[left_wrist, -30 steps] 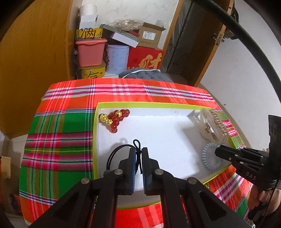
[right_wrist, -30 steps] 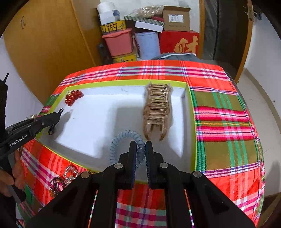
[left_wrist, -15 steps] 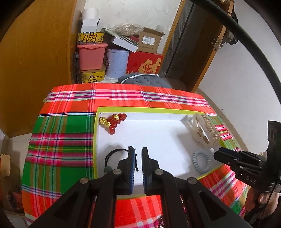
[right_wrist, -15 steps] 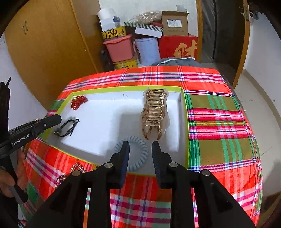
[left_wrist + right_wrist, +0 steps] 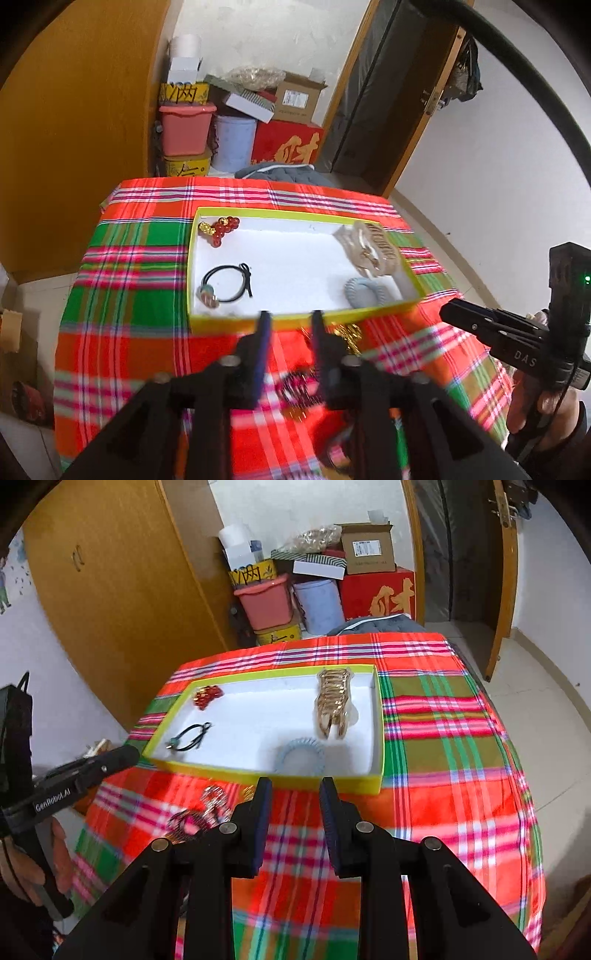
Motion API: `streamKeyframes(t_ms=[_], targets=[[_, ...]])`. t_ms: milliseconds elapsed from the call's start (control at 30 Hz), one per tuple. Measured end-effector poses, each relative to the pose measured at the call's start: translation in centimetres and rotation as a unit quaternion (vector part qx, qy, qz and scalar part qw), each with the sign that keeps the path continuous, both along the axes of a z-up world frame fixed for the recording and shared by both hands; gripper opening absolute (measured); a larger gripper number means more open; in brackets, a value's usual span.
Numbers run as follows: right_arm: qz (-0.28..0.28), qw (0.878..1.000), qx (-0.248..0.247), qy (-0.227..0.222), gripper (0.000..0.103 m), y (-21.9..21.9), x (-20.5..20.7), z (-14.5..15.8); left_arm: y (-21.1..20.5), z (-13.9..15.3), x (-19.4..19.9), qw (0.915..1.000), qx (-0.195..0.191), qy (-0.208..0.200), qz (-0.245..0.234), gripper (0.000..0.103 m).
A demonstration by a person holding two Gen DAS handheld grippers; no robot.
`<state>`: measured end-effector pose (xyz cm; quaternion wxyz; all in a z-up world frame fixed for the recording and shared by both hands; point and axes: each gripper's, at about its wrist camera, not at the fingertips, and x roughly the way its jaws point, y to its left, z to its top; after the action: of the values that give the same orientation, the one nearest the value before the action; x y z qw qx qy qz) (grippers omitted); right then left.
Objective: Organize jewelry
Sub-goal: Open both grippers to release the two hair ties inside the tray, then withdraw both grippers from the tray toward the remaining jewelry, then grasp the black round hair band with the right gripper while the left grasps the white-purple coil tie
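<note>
Jaws on both the left gripper point(image 5: 290, 319) and right gripper point(image 5: 295, 788) have just been opening and hold nothing, so with 4 pieces already in the tray point(image 5: 376, 781), drop low over the loose jewelry point(image 5: 207, 808) before closing.

"DAS" marks the right tool point(image 5: 458, 317); "GenRobot.AI", slightly blurred, the left tool point(image 5: 125, 755).

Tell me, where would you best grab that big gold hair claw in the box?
Probably across the gold hair claw's narrow ribbed back, coming from above. It stands with its teeth down on the box floor, so its spine faces up and both flanks are free.
</note>
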<state>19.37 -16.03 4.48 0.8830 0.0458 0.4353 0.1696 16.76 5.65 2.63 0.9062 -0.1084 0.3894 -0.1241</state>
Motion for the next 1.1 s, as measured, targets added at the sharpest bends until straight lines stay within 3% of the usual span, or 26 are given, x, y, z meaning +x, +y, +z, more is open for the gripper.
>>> streamKeyframes(t_ms=[100, 433, 767, 1100], targets=[[0.001, 1.000, 0.011, -0.006, 0.054, -0.4, -1.8, 0.7, 0.0, 0.4, -2.3, 1.0000, 0.000, -0.008, 0.005, 0.039], [0.032, 0.999, 0.007, -0.010, 0.054, -0.1, -7.4, 1.8, 0.0, 0.3, -9.0, 0.9994, 0.024, -0.004, 0.024, 0.040], [0.051, 0.999, 0.000, 0.008, 0.054, 0.7, -9.5, 0.6, 1.1, -0.8, -11.2, 0.9990, 0.021, 0.014, 0.038, 0.040], [0.064, 0.997, 0.004, 0.044, 0.037, 3.0, -8.4, -1.4, 2.7, -1.2, -11.2, 0.9986, 0.008, 0.015, 0.051, 0.040]])
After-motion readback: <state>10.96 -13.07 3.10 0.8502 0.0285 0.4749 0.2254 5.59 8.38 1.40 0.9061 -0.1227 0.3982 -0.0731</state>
